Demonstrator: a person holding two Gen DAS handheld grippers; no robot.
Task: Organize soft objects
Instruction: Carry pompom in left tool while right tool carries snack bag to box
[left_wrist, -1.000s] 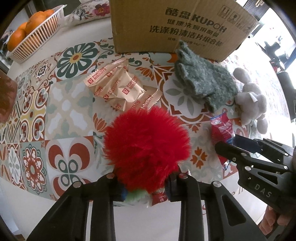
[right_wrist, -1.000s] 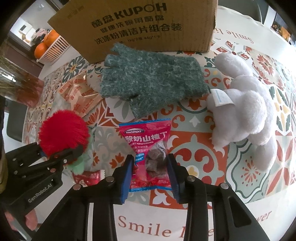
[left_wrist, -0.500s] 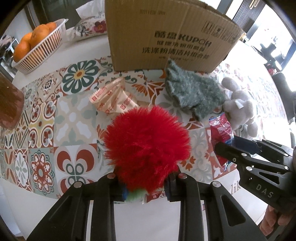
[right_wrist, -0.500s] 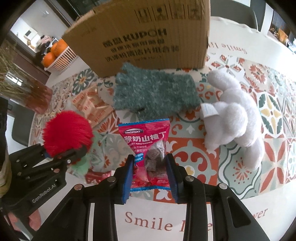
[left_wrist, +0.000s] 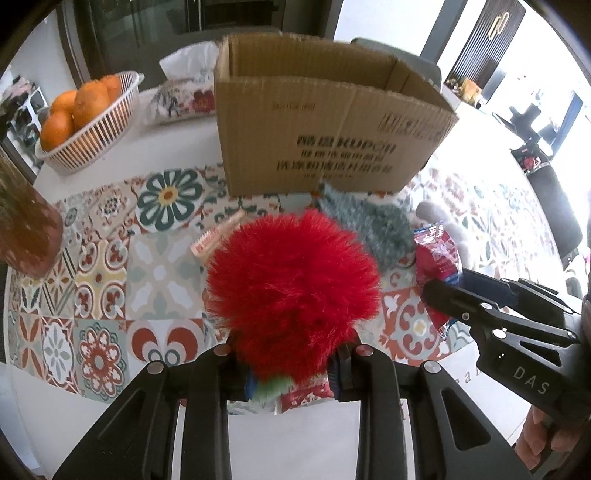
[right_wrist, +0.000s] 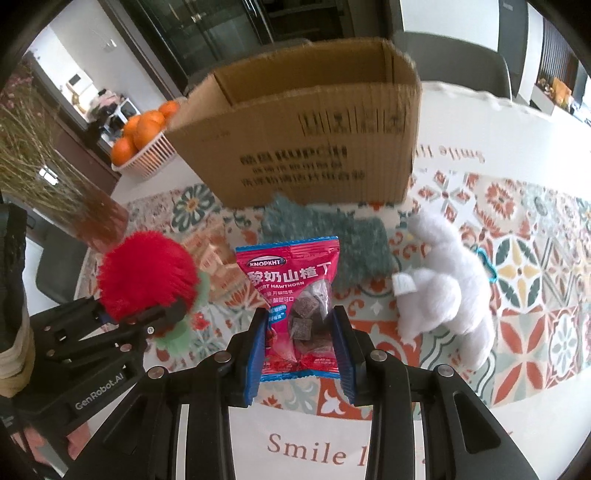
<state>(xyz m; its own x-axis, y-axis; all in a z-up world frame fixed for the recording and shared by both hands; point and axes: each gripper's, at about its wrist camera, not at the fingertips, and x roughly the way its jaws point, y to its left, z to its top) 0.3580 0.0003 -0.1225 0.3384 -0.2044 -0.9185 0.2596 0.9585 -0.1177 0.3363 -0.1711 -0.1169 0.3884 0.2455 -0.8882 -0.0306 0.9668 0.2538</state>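
My left gripper (left_wrist: 291, 363) is shut on a fluffy red pompom (left_wrist: 293, 291) and holds it above the table; the pompom also shows in the right wrist view (right_wrist: 147, 275). My right gripper (right_wrist: 300, 341) is shut on a red hawthorn snack bag (right_wrist: 297, 295), also raised; the bag shows in the left wrist view (left_wrist: 437, 258). An open cardboard box (left_wrist: 325, 129) (right_wrist: 303, 147) stands ahead of both. A green knitted glove (right_wrist: 332, 236) (left_wrist: 369, 221) and a white plush toy (right_wrist: 443, 288) lie on the table before the box.
Beige biscuit packets (left_wrist: 218, 240) lie left of the glove on the patterned tablecloth (left_wrist: 110, 258). A white basket of oranges (left_wrist: 85, 122) and a tissue box (left_wrist: 184, 92) stand at the back left. A brown vase (left_wrist: 22, 229) stands at the left edge.
Both grippers have risen with their loads, the pompom and the snack bag, and now see the box's open top. The glove and plush toy have not moved.
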